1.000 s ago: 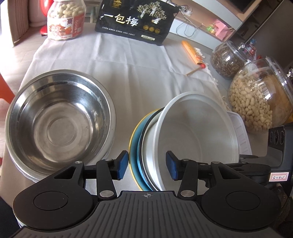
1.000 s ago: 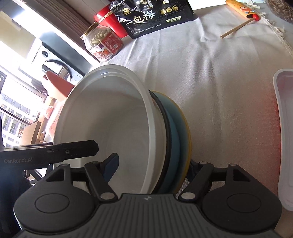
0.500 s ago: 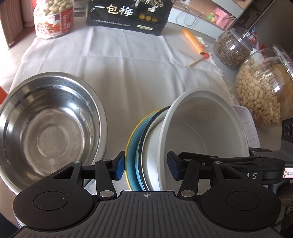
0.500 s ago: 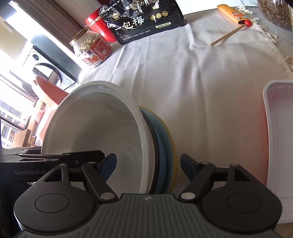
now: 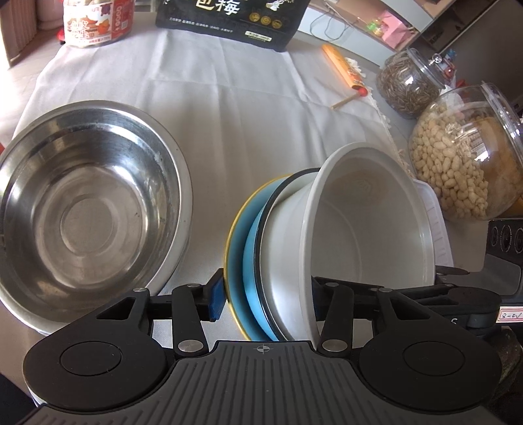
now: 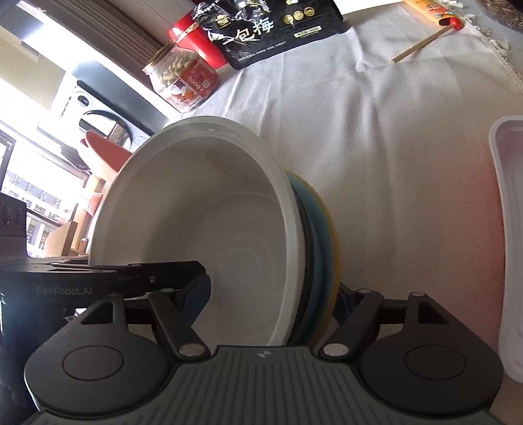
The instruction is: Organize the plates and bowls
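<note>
White tablecloth (image 5: 228, 108), black "包梅" bag (image 5: 232, 19), "GenRobot.AI" left gripper (image 6: 196, 287).

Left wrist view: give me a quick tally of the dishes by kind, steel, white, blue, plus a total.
Steel bowl: 1
White bowl: 1
Blue plates, yellow-rimmed and dark-rimmed: 2
White tray, partly hidden behind the white bowl: 1
Total: 5
Both hand-held grippers (left, right) straddle the tilted stack of white bowl and plates.
</note>
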`<state>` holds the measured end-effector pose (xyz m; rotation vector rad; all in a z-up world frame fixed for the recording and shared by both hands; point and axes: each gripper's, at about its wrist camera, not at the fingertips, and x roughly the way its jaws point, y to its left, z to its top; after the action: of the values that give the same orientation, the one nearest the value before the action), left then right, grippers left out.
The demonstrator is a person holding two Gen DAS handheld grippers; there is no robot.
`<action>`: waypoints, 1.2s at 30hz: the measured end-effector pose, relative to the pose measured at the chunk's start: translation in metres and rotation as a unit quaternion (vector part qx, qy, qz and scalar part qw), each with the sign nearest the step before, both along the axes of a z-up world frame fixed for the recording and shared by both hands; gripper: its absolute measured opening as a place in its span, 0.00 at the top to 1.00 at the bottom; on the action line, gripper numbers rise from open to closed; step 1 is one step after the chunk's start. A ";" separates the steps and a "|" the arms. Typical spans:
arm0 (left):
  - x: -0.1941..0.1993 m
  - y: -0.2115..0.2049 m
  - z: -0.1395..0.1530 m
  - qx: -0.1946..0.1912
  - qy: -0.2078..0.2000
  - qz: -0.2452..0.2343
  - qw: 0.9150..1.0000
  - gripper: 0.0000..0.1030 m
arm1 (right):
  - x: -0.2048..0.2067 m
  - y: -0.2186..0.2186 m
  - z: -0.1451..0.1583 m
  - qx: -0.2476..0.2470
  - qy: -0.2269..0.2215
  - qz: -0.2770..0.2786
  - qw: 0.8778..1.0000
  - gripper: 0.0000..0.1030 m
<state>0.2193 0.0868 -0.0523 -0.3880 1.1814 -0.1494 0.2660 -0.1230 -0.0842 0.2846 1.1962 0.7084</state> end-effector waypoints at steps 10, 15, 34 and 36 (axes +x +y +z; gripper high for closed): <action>-0.001 -0.005 0.001 0.013 0.020 -0.010 1.000 0.47 | -0.005 0.006 0.006 -0.036 -0.031 -0.003 0.999 0.24; 0.006 -0.005 0.000 0.016 0.018 -0.005 1.000 0.44 | 0.001 0.006 0.004 -0.046 -0.023 -0.018 0.998 0.24; 0.008 -0.004 -0.003 0.009 0.019 -0.004 1.000 0.45 | 0.002 -0.002 -0.006 0.007 0.017 -0.004 1.000 0.36; 0.006 -0.002 -0.003 0.002 0.020 -0.001 1.000 0.45 | 0.001 0.000 -0.004 0.003 0.016 -0.004 1.000 0.37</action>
<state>0.2254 0.0849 -0.0554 -0.3880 1.2210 -0.1419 0.2670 -0.1227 -0.0886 0.3069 1.2222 0.7033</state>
